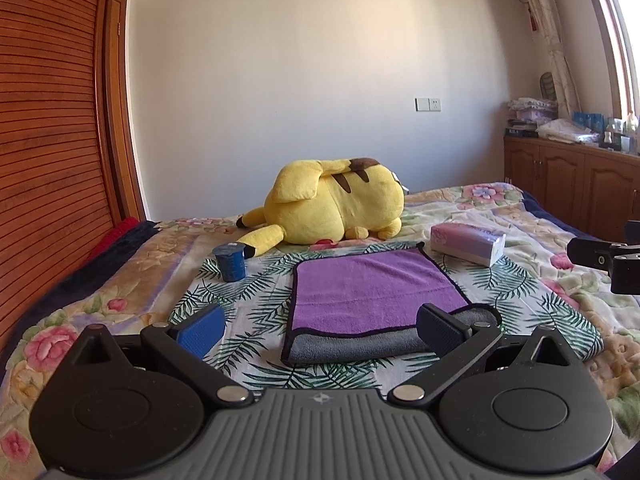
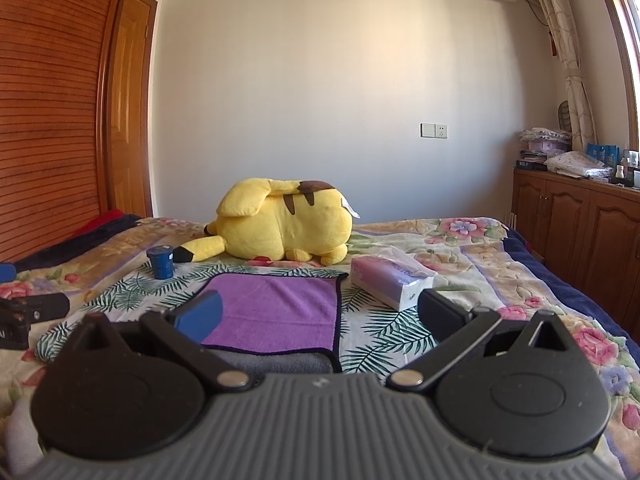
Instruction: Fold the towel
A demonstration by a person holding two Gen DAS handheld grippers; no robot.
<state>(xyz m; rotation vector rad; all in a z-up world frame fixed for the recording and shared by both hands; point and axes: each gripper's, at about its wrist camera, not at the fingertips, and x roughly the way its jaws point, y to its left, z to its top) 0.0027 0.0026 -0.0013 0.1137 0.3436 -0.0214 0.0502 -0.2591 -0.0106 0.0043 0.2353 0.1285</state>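
Note:
A purple towel (image 1: 372,288) with a grey underside and dark trim lies folded on the leaf-print cloth on the bed; it also shows in the right wrist view (image 2: 276,312). Its grey layer shows along the near edge. My left gripper (image 1: 320,330) is open and empty, held just in front of the towel's near edge. My right gripper (image 2: 320,316) is open and empty, held before the towel's near right corner. The right gripper's tip shows at the right edge of the left wrist view (image 1: 608,260).
A yellow plush toy (image 1: 336,208) lies behind the towel. A blue cup (image 1: 230,262) stands to the towel's left. A tissue pack (image 1: 468,244) lies to its right. A wooden wardrobe (image 1: 48,140) stands left and wooden cabinets (image 1: 568,184) stand right.

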